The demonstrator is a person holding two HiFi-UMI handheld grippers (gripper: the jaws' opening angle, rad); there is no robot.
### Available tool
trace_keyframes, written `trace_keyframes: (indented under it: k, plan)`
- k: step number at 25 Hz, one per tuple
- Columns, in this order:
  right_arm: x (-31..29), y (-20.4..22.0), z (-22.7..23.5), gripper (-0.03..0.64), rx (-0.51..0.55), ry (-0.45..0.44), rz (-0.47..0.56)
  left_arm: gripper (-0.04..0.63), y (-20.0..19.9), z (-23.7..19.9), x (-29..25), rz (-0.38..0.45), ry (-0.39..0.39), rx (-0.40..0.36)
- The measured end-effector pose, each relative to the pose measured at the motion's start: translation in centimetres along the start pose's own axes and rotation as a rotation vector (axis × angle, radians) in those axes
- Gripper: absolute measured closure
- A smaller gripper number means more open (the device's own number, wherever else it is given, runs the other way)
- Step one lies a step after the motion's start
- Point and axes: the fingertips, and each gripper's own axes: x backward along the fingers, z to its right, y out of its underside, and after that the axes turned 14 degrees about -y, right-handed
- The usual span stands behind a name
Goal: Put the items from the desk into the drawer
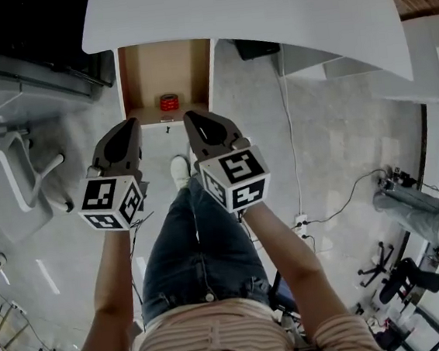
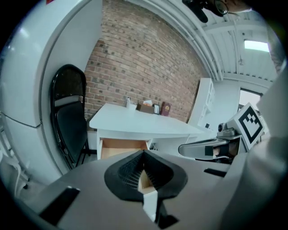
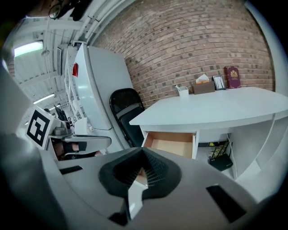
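My left tongs [image 1: 130, 127] and my right tongs [image 1: 191, 119] are both clenched with nothing between the jaws. I hold them side by side, tips towards the open light-wood drawer [image 1: 165, 69] under the white curved surface [image 1: 264, 10]. A small red round object [image 1: 168, 102] sits inside the drawer, close to its front edge. At the far side of the surface, by the brick wall [image 3: 189, 40], stand 4 things: a white cup [image 3: 182, 91], a brown tissue box [image 3: 203, 86], a small picture frame [image 3: 219, 82] and a maroon box [image 3: 232, 77].
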Motion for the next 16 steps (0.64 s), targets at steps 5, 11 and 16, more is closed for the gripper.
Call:
trace_keyframes:
  k: [5,11,16]
  plan:
    - [1.2,-1.9,-0.2,0.601,0.026,0.013,0.059,0.586,-2.9,0.6,1.4,0.090,0.028,-0.020]
    - [2.7,-4.0,-1.4,0.601,0.094,0.007,0.118,0.586,-4.9,0.6,2.2,0.165,0.027,-0.067]
    - [3.5,-5.1,-2.2,0.601,0.101,-0.002,0.155,0.586,-5.8,0.5,2.8,0.192,0.018,-0.078]
